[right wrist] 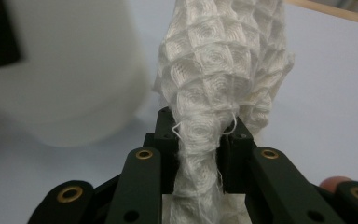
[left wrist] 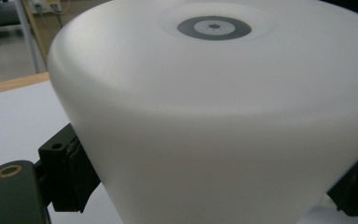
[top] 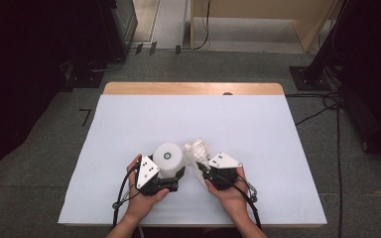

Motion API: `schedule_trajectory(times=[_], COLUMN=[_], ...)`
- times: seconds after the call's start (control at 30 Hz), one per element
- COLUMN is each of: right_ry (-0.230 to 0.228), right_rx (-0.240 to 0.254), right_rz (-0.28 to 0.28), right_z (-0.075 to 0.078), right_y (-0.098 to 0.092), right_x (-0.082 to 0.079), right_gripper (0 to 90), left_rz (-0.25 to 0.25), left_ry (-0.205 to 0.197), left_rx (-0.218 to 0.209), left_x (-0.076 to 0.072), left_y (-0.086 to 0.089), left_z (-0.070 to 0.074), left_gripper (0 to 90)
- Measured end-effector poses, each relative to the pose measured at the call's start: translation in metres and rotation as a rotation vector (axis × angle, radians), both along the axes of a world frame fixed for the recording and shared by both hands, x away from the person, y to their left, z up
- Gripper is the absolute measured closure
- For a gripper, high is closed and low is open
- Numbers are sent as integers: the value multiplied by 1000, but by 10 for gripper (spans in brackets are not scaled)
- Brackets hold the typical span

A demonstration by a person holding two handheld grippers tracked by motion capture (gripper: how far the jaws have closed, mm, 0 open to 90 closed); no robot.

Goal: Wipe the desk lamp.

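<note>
At the table's near middle, we list 2 items. Item 1: white cup [top: 169,157], upside down, clamped at its sides by the left gripper [top: 174,174]. Item 2: white waffle cloth [top: 198,150], just beside the cup, bunched and pinched between the right gripper [top: 199,167] pads. We judge the step as bringing cloth to cup for wiping; next, we need contact, with the cup held steady.

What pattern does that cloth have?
The cloth is white with a raised waffle grid, clearest in the right gripper view.
</note>
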State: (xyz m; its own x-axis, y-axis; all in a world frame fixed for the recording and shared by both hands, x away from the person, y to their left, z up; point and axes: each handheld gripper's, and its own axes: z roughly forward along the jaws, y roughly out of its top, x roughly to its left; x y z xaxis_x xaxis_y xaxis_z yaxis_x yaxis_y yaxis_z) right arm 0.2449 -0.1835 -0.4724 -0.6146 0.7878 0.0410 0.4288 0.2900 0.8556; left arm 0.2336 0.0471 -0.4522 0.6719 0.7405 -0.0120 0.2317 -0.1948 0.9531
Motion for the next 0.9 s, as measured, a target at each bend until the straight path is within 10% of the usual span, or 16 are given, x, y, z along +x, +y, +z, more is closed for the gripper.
schedule_trajectory(times=[0.53,0.9], right_ry=[-134,-9], right_rx=[131,79], right_rz=[94,97], right_z=[36,10], right_y=[-4,1], right_x=[-16,-7], right_gripper=[728,728], left_rz=[-92,-96], left_ry=[12,16], left_rx=[36,3], left_x=[1,6], left_y=[-4,1], left_z=[-4,-1], left_gripper=[85,86])
